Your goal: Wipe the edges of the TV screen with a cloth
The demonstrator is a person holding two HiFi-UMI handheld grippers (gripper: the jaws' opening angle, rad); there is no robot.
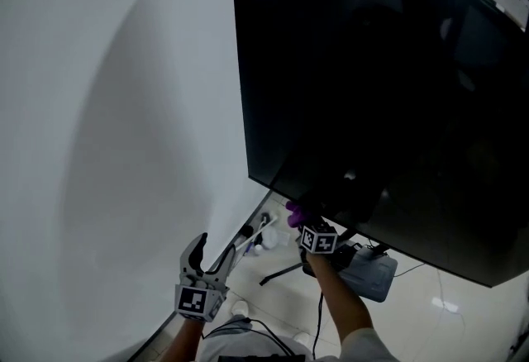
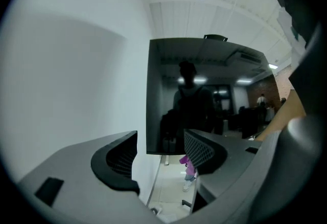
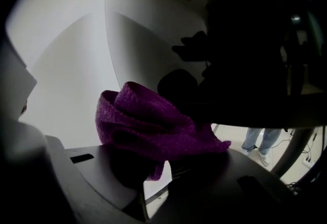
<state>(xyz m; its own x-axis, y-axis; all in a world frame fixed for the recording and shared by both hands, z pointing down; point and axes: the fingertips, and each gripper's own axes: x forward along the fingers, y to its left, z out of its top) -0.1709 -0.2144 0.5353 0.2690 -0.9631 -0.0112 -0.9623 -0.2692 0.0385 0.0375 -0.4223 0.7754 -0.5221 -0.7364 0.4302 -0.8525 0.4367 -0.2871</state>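
Observation:
A large black TV screen (image 1: 380,88) hangs beside a white wall, seen from below. My right gripper (image 1: 299,218) is shut on a purple cloth (image 1: 293,215) and holds it against the screen's bottom edge near the lower left corner. In the right gripper view the purple cloth (image 3: 148,128) bunches between the jaws, touching the dark screen (image 3: 245,49). My left gripper (image 1: 201,251) hangs lower, to the left by the wall, open and empty. In the left gripper view the TV screen (image 2: 204,95) shows beyond the parted jaws, with the purple cloth (image 2: 188,164) small under its bottom edge.
The white wall (image 1: 116,121) fills the left side. Below the TV stand a dark stand leg (image 1: 285,273), a grey bag (image 1: 368,273) and cables on a pale tiled floor (image 1: 430,302). A person's legs (image 3: 258,141) show in the right gripper view.

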